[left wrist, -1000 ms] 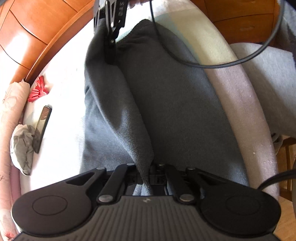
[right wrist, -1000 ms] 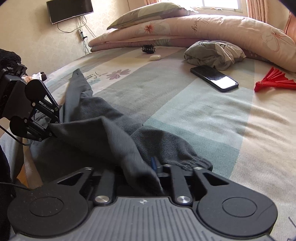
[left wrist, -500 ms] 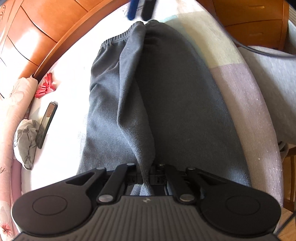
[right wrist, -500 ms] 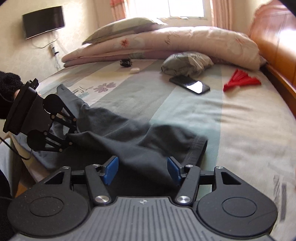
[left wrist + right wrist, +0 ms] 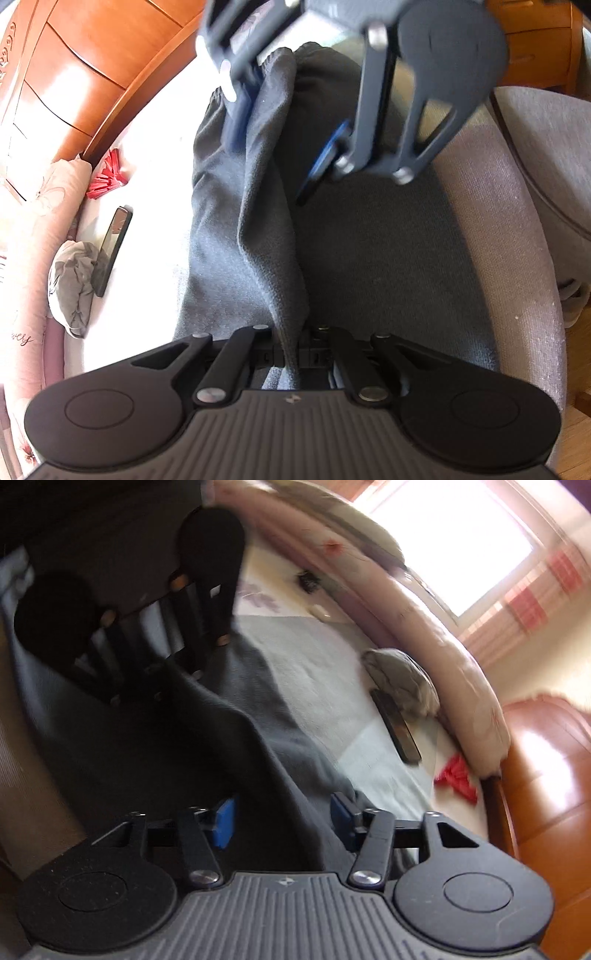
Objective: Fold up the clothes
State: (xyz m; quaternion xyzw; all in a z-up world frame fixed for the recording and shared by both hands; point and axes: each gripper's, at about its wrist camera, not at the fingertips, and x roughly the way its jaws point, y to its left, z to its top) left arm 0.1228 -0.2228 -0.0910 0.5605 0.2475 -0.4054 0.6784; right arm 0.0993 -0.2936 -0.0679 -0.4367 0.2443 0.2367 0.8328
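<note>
Grey trousers (image 5: 369,240) lie lengthwise on the bed (image 5: 498,258), one ridge pinched up.
The left gripper (image 5: 291,354) pinches that ridge, keeping the cloth taut; the right gripper (image 5: 282,823) hangs spread above, gripping nothing.

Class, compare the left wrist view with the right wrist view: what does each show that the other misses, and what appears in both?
Left wrist only: the left gripper shut on a ridge of the dark grey fleece trousers, and their gathered waistband.

Right wrist only: the bright window, and the right gripper open, blue pads apart.

Both: the trousers, the black phone, the red folding fan, the wooden headboard.
</note>
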